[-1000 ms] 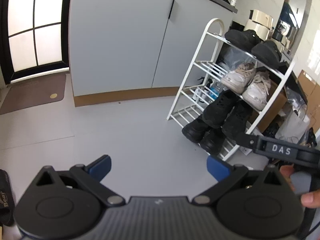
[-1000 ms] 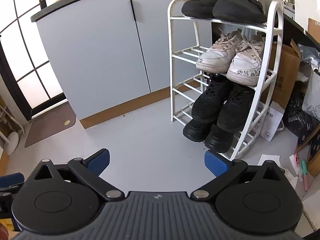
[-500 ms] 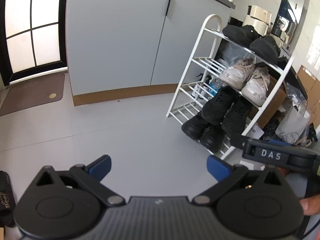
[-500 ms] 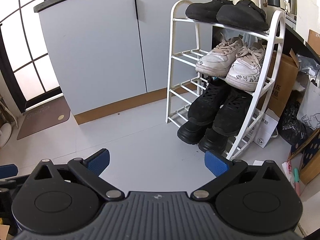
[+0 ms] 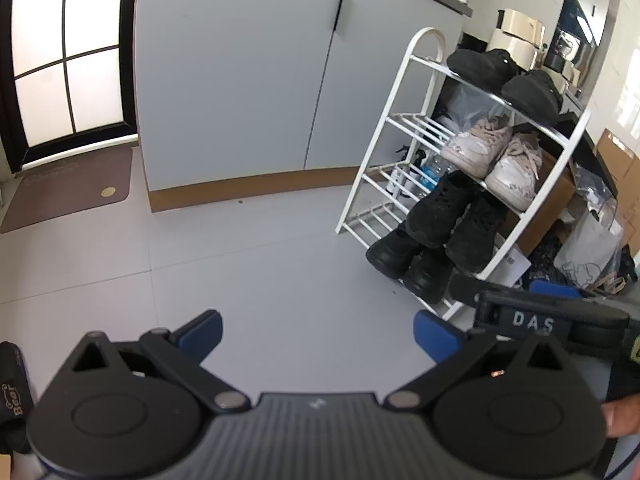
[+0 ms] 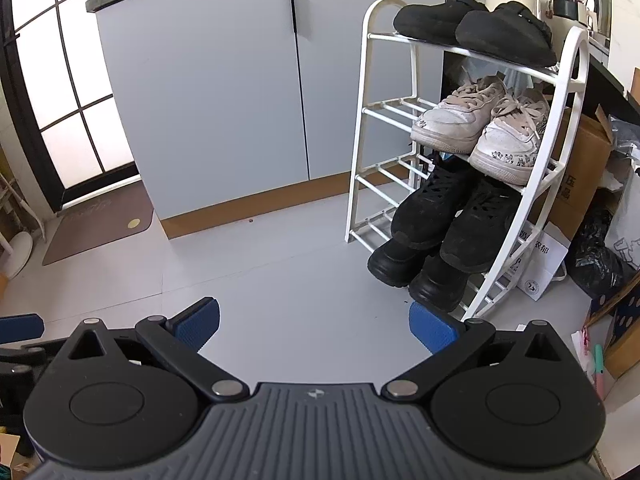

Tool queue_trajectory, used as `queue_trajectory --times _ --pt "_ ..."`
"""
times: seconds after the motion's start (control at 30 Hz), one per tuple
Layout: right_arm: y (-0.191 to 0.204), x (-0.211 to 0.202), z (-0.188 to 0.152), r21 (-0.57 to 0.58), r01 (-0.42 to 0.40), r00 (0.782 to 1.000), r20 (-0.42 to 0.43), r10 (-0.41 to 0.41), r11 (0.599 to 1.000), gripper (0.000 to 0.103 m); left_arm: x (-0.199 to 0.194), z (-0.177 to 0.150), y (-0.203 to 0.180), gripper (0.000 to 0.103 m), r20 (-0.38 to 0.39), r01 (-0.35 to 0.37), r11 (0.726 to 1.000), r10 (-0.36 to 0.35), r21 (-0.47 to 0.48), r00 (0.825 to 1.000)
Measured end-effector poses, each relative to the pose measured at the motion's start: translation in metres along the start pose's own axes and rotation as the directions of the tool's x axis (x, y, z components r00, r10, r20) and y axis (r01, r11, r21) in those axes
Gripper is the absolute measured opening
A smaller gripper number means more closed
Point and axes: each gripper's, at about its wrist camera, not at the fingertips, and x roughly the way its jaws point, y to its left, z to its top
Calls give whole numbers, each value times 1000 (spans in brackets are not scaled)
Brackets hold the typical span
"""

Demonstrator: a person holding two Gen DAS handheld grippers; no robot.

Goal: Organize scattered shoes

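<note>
Left wrist view: the left gripper [image 5: 316, 334] has its fingers spread wide, holding nothing, over bare floor [image 5: 260, 272]; the white shoe rack [image 5: 424, 60] stands ahead to the right, well apart.

Right wrist view: the right gripper [image 6: 314, 322] is likewise spread and empty; black boots [image 6: 416, 268] on the rack's lowest tier lie just beyond its right fingertip [image 6: 432, 326].

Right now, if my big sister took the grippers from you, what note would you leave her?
Left gripper: open, empty, over bare floor.
Right gripper: open, empty, facing the white shoe rack.
On the rack: black slip-ons on top, white sneakers below, black sneakers, then black boots at the bottom.
Left: a black slipper at the left view's edge may need racking.
</note>
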Motion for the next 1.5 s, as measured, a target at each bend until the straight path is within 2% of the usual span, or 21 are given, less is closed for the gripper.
queue_trajectory --times 0.3,0.67,1.5 --pt "4 0 -4 -20 -7 1000 -6 7 1000 103 -1 2 2 103 2 1 1000 -1 -2 1000" --pt "6 -7 -2 -41 -8 999 32 9 999 103 4 2 4 103 -4 8 1000 -8 -14 1000" --pt "-3 -8 -1 -25 -6 1000 30 7 1000 103 7 4 -2 103 2 12 1000 -12 7 1000"
